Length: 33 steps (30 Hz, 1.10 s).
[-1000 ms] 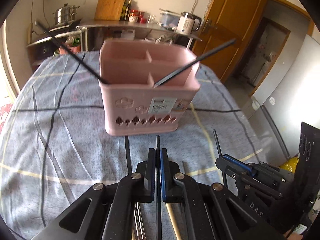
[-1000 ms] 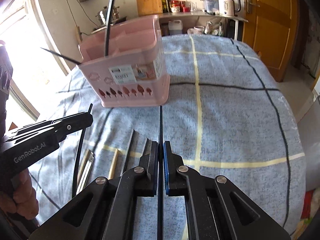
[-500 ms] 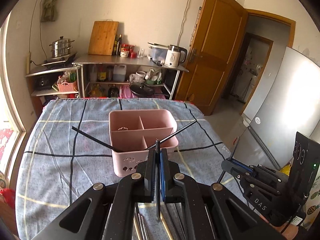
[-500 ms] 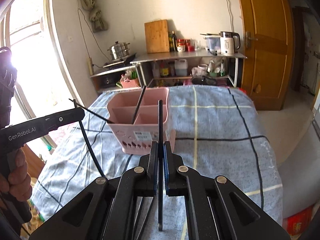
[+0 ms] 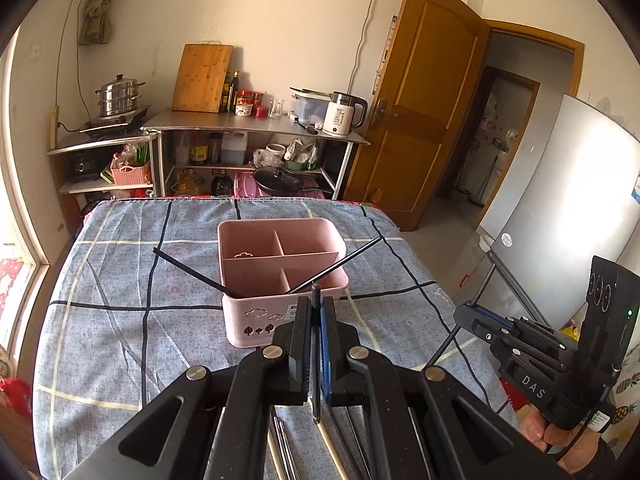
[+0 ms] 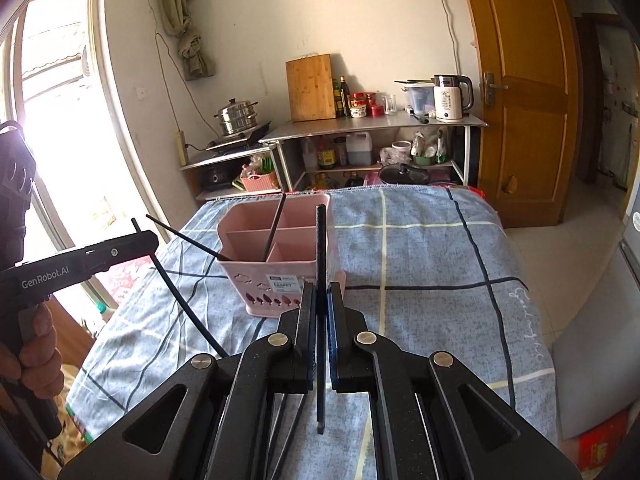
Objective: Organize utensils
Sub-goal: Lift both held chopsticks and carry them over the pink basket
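We face a cream plaster wall (image 5: 280, 20) with a steel shelving unit (image 5: 256, 128) against it. On the unit we see a bamboo cutting board (image 5: 203, 78) leaning upright, a white electric kettle (image 5: 343, 115) and red-lidded jars (image 5: 250, 103). A stacked stainless steamer pot (image 5: 119, 96) stands on a lower side shelf. Right of the unit, a brown wooden door (image 5: 424, 92) stands open. A tall window (image 6: 60, 120) at the left admits strong daylight. The counter carries a blue-grey checked cloth (image 6: 420, 264). A silver refrigerator (image 5: 568, 208) stands at the right, on a pale tiled floor (image 6: 568, 248).
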Tool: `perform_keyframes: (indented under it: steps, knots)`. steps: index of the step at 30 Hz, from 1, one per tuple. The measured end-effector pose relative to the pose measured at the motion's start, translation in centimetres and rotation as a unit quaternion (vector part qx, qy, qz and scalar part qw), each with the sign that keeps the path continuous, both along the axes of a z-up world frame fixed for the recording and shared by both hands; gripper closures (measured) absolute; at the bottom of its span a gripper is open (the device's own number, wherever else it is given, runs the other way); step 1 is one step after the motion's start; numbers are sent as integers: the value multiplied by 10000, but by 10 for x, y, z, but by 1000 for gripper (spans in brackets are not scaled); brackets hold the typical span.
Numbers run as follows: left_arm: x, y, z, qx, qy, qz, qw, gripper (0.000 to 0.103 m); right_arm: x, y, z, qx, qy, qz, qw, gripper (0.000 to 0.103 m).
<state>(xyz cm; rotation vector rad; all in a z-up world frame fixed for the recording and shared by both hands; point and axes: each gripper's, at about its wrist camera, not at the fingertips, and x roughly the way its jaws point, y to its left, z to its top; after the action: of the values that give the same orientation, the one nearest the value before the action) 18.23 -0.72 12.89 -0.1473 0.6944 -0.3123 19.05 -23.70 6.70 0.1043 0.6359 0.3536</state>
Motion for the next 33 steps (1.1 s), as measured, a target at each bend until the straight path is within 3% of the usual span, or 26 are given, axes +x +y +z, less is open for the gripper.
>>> perform_keyframes:
  steps: [16, 33]
  knots:
    - [7, 25, 30, -42, -85, 120, 9999, 99, 9, 12, 28, 155, -209, 254, 9993, 98]
    - [56, 42, 102, -47, -584, 327, 9977, 99, 59, 47, 86, 507, -711, 361, 9955, 98]
